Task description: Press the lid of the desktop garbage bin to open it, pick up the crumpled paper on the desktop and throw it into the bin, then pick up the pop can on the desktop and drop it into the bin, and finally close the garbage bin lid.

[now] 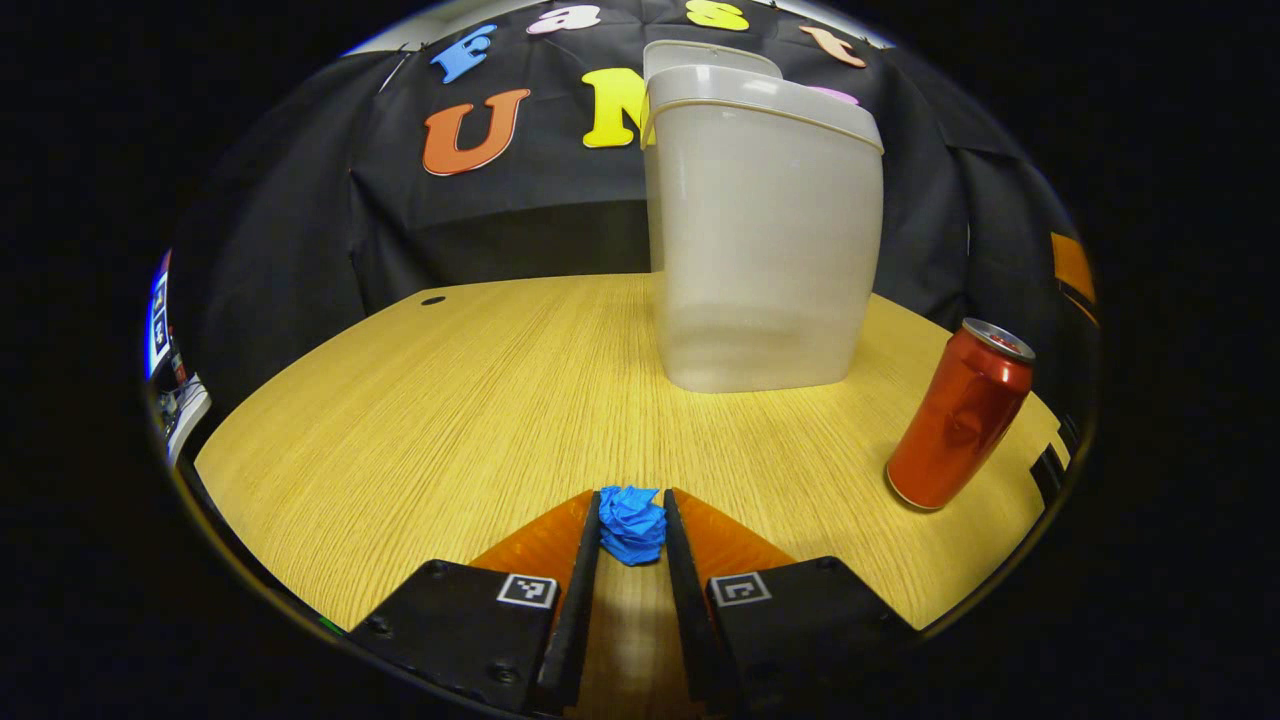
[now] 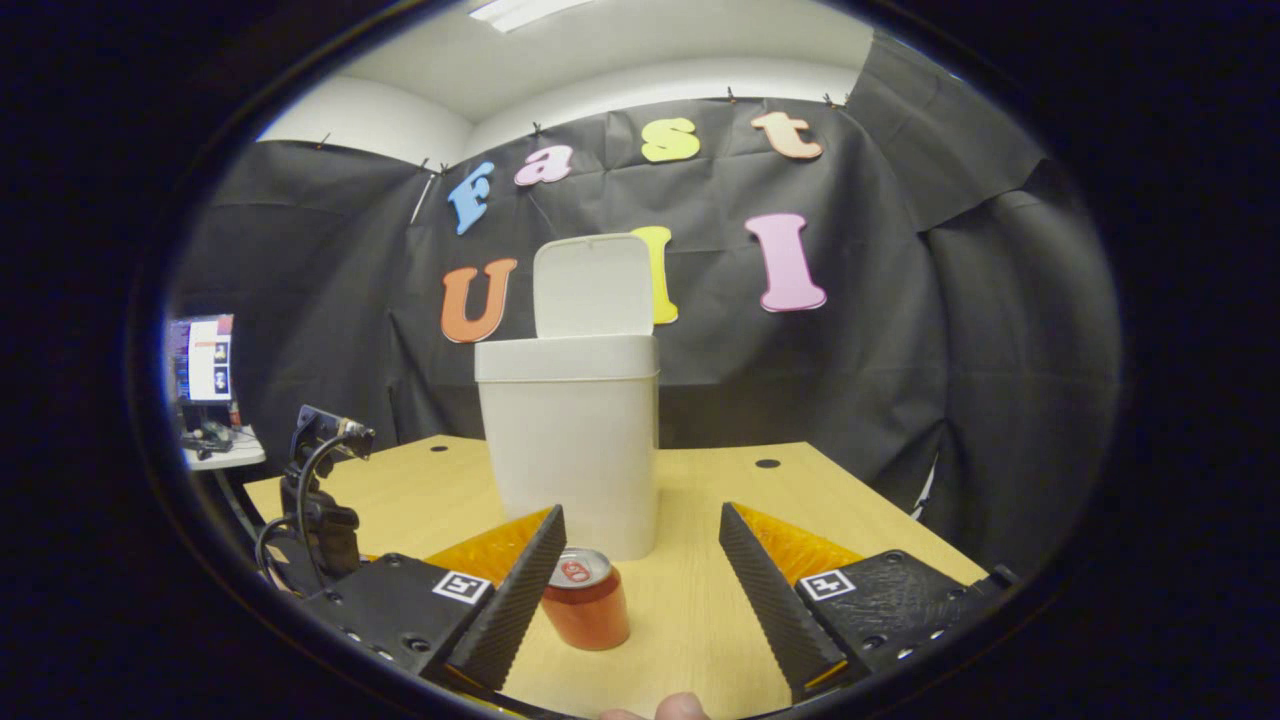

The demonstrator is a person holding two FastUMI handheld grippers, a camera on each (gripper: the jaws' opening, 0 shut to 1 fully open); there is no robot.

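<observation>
The white garbage bin stands on the wooden desk with its lid swung up. A crumpled blue paper sits between the fingertips of my left gripper, which is shut on it just above or on the desk. The red pop can stands upright to the right of the bin. In the right gripper view the pop can is in front of the bin, close to the left finger of my right gripper, which is open and holds nothing.
The wooden desk has bare surface left of the bin and cable holes near its back edge. A monitor on a small side table stands far left. The left gripper's body shows at the desk's left edge.
</observation>
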